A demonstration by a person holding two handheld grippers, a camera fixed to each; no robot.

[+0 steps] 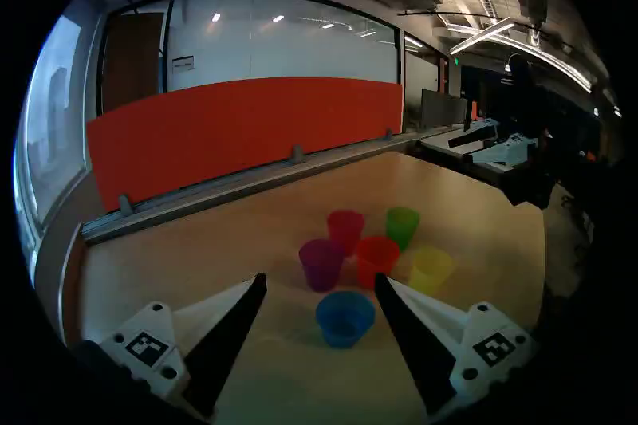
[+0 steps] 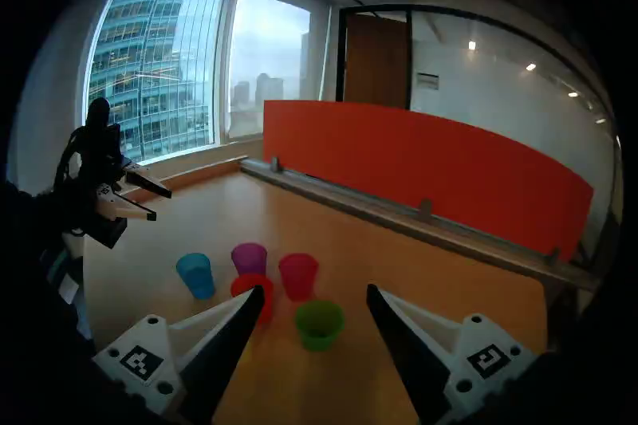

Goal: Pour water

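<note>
Several small plastic cups stand clustered on the wooden table (image 1: pixel 199 249). In the left gripper view the blue cup (image 1: pixel 344 319) is nearest, with purple (image 1: pixel 321 264), pink-red (image 1: pixel 345 231), orange-red (image 1: pixel 376 260), green (image 1: pixel 403 226) and yellow (image 1: pixel 431 269) cups behind it. My left gripper (image 1: pixel 319 281) is open and empty, just short of the blue cup. In the right gripper view the green cup (image 2: pixel 319 324) is nearest, with the pink-red (image 2: pixel 298 275), purple (image 2: pixel 250 258), blue (image 2: pixel 196 274) and orange-red (image 2: pixel 254 289) cups behind it. My right gripper (image 2: pixel 313 291) is open and empty above the green cup. The left gripper (image 2: pixel 127 194) also appears far left.
An orange partition (image 1: pixel 239 130) on a metal rail (image 1: pixel 263 174) runs along the table's far side. Large windows (image 2: pixel 159 74) lie beyond one end. The right gripper (image 1: pixel 490 142) and a dark figure sit past the table's right edge. Bare tabletop surrounds the cups.
</note>
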